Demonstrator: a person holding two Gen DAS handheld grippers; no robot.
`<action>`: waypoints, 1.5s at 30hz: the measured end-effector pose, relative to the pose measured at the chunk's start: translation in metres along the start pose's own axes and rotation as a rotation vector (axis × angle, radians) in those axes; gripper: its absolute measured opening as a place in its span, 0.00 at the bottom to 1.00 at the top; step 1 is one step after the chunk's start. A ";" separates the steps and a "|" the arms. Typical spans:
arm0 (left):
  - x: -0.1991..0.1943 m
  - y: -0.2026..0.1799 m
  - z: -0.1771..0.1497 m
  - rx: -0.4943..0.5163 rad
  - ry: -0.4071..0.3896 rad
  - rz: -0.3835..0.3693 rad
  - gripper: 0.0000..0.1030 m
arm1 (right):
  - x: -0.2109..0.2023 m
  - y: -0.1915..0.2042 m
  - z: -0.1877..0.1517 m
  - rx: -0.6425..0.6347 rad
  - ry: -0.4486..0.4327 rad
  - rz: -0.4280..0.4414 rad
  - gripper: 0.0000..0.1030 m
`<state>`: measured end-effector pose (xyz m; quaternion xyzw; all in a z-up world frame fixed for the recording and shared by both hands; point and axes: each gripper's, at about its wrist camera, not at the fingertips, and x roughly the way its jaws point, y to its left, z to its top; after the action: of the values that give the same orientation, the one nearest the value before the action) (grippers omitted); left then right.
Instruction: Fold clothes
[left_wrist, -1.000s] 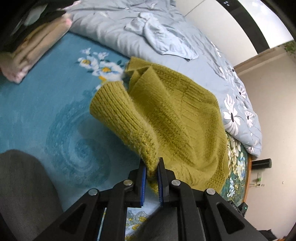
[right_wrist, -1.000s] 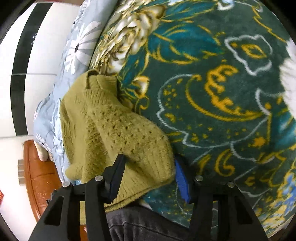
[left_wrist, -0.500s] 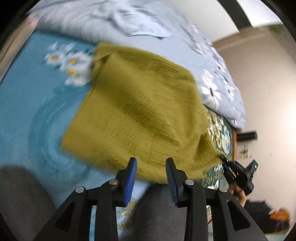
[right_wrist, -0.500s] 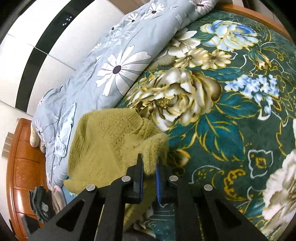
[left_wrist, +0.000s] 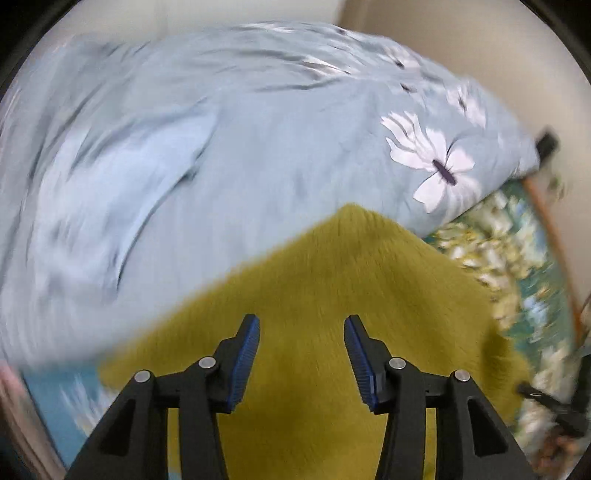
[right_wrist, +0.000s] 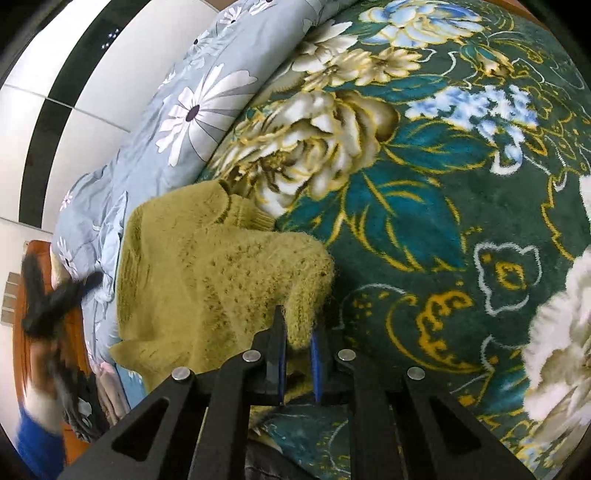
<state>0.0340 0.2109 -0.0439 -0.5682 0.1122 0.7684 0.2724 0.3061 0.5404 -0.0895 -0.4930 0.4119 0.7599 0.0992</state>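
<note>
The left wrist view is heavily blurred. The left gripper (left_wrist: 301, 354) is seen with its jaws spread wide and nothing between them; the blue pads (left_wrist: 243, 363) are clear of any fabric. Directly beneath and ahead of it the olive-green knitted sweater (left_wrist: 332, 280) is laid out flat on the bed, one corner pointing away from the camera. Beyond the sweater a pale blue duvet (left_wrist: 221, 147) with white flower prints is spread across most of the view, and to the right a strip of the dark green floral blanket (left_wrist: 517, 266) is visible.

In the right wrist view the right gripper (right_wrist: 297, 354) is shown with its jaws clenched on a fuzzy end of the sweater (right_wrist: 207, 280) (apparently a sleeve cuff, though this cannot be told for certain). The gripped part is held just above the floral blanket (right_wrist: 443, 221), and the rest of the garment is bunched to the left, with its ribbed neckline turned toward the large cream flower of the blanket pattern. The far side of the sweater is seen to rest against the edge of the duvet (right_wrist: 177, 118). At the left border a blurred dark shape, which is the other gripper, and a blue sleeve (right_wrist: 35, 439) are seen over a reddish wooden surface (right_wrist: 74, 332); no detail can be made out there.
</note>
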 end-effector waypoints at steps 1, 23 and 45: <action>0.008 -0.004 0.006 0.039 0.010 0.008 0.50 | -0.001 -0.001 -0.001 -0.002 0.005 -0.003 0.11; 0.028 -0.038 0.036 0.291 -0.073 -0.005 0.10 | -0.015 0.001 0.001 0.040 -0.031 0.002 0.11; -0.349 0.013 -0.073 0.158 -0.802 -0.068 0.10 | -0.227 0.236 0.044 -0.481 -0.531 0.256 0.10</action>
<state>0.1582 0.0636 0.2563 -0.2044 0.0370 0.9085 0.3625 0.2574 0.4788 0.2311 -0.2328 0.2401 0.9423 -0.0120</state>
